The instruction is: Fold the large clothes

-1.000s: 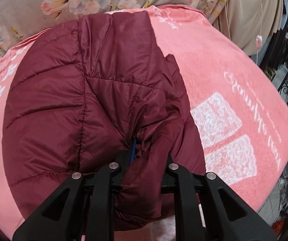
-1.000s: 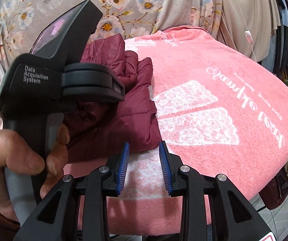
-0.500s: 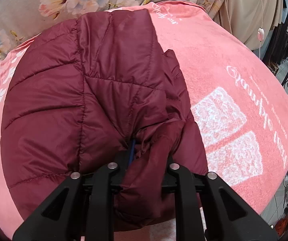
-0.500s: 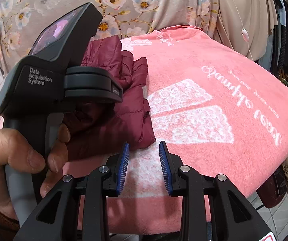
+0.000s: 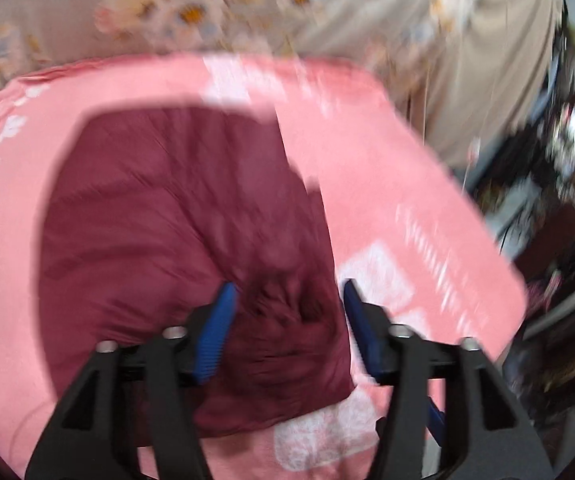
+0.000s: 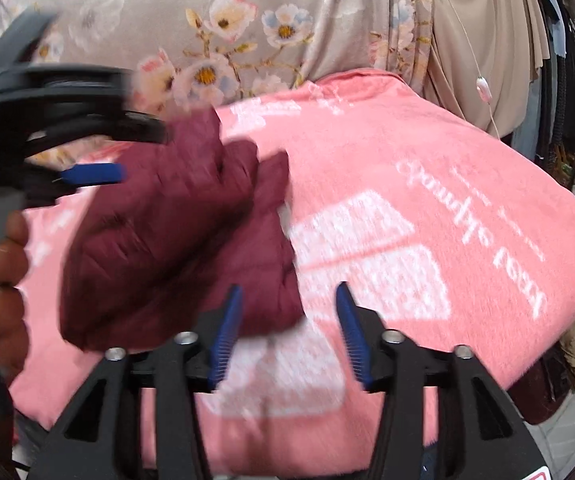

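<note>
Bed cover: one pink blanket (image 5: 387, 184) with white shapes, flowered curtain (image 6: 215, 40) at 12 o'clock.
Jacket: one dark red puffy jacket (image 5: 175, 240) lying folded on the blanket, blurry.
Left gripper (image 5: 289, 320): jaws just swung apart, jacket edge lying loose between the blue pads, not pinched.
Right gripper (image 6: 289, 328): jaws just spread too, holding nothing, jacket at 10 o'clock past the left pad.
Count: one jacket, two grippers.
</note>
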`<state>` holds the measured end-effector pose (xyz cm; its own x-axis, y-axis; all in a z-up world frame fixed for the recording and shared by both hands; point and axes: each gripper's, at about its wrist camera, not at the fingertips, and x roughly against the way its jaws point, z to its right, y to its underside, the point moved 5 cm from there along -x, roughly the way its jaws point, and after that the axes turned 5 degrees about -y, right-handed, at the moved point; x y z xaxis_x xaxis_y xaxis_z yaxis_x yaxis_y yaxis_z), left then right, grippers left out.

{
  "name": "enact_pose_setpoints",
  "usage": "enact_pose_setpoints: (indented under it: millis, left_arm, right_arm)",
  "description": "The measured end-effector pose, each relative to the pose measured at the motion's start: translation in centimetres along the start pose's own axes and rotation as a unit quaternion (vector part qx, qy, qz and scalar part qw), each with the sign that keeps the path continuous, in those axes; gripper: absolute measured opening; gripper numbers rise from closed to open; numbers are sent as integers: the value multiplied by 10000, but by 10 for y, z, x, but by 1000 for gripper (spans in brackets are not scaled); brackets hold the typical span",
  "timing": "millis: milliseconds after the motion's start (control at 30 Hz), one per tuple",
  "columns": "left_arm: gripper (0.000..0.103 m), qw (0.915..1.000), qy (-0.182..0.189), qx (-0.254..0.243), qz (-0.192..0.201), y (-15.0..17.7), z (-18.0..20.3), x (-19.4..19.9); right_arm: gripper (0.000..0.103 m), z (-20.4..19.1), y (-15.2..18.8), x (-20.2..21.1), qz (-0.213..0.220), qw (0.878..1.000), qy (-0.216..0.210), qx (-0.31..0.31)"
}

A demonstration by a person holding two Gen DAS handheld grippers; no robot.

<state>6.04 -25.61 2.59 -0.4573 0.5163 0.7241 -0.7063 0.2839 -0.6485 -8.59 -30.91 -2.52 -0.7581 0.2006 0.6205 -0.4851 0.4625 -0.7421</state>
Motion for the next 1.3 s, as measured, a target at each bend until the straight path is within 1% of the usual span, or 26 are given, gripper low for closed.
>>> enact_pose_setpoints:
  millis: [67, 133, 200, 267, 333, 367, 400, 433, 467, 500, 533, 567, 600, 667, 700, 767, 833, 867, 933, 1033, 1067, 1133, 1200, 1233, 1300]
  left_arm:
    - [65, 9987, -68, 328, 396, -19, -27, 25]
    - [70, 9953, -298, 623, 680, -34, -58, 44]
    - [71, 9908, -648, 867, 808, -41, -90, 50]
    - [71, 9870, -916, 1099, 737, -40, -118, 45]
    - [71, 9849, -1062, 1262, 530, -35, -141, 31]
    - [71, 9843, -1157, 1289, 342, -29, -151, 20]
    - [71, 9842, -1205, 1286, 160, -23, -158, 10]
    - [71, 9842, -1208, 1290, 53, -19, -161, 2]
    - [71, 9835, -1243, 1314, -74, -12, -164, -7]
    - [71, 9829, -1275, 1321, -153, -7, -164, -15]
    - [71, 9827, -1290, 1317, -204, -2, -165, -19]
    - [71, 9825, -1305, 1297, -273, 1, -166, -24]
    - [71, 9826, -1331, 1258, -298, 4, -165, -27]
    - [71, 9830, -1391, 1161, -309, 9, -161, -28]
    - [71, 9841, -1363, 1088, -343, 10, -157, -31]
    - [72, 9860, -1249, 1022, -412, 13, -149, -35]
    - [72, 9872, -1219, 932, -445, 16, -141, -39]
    - [73, 9876, -1230, 861, -450, 17, -137, -43]
    - [75, 9883, -1267, 715, -451, 20, -130, -49]
    - [76, 9878, -1450, 360, -441, 18, -116, -53]
    - [74, 9873, -1500, 272, -454, 16, -113, -51]
    - [72, 9885, -1436, 188, -436, 5, -108, -45]
    - [71, 9931, -1133, 88, -280, -18, -99, -35]
    - [71, 9943, -1040, 21, -227, -28, -94, -31]
    - [71, 9966, -779, -230, -111, -56, -75, -27]
  right_arm:
    - [65, -7, -15, -2, 102, 9997, -211, -91]
    - [71, -14, -27, -9, 114, 9987, -456, -184]
    - [72, -20, -37, -22, -15, 9965, -752, -371]
    - [72, -26, -40, -33, -102, 9941, -964, -489]
    - [72, -38, -42, -48, -212, 9934, -1051, -416]
    - [72, -44, -42, -55, -287, 9943, -983, -303]
    - [72, -49, -39, -66, -412, 9958, -810, -147]
    - [64, -52, -37, -72, -493, 9963, -700, -38]
    - [44, -55, -34, -79, -593, 9963, -624, 80]
    - [32, -56, -31, -82, -676, 9960, -563, 148]
    - [18, -55, -31, -81, -661, 9962, -553, 150]
    - [13, -52, -34, -75, -557, 9965, -612, 89]
    - [11, -47, -39, -63, -354, 9969, -698, -43]
    - [9, -39, -44, -46, -122, 9974, -703, -134]
    - [9, -33, -43, -41, -68, 9982, -585, -132]
    - [9, -23, -32, -48, -279, 9989, -375, -67]
    - [9, -9, -9, -70, -639, 9979, -80, -21]
    - [10, -6, 0, -78, -744, 9972, 14, 43]
    - [12, -5, 12, -90, -798, 9963, 218, 248]
    - [13, -10, 13, -90, -739, 9945, 492, 553]
    - [13, -10, 11, -87, -707, 9945, 522, 572]
    - [14, -7, 5, -72, -533, 9964, 478, 443]
    - [14, -5, -3, -54, -281, 9982, 418, 337]
    - [14, -6, -8, -43, -121, 9985, 430, 326]
    - [14, -12, -17, -28, 118, 9985, 384, 377]
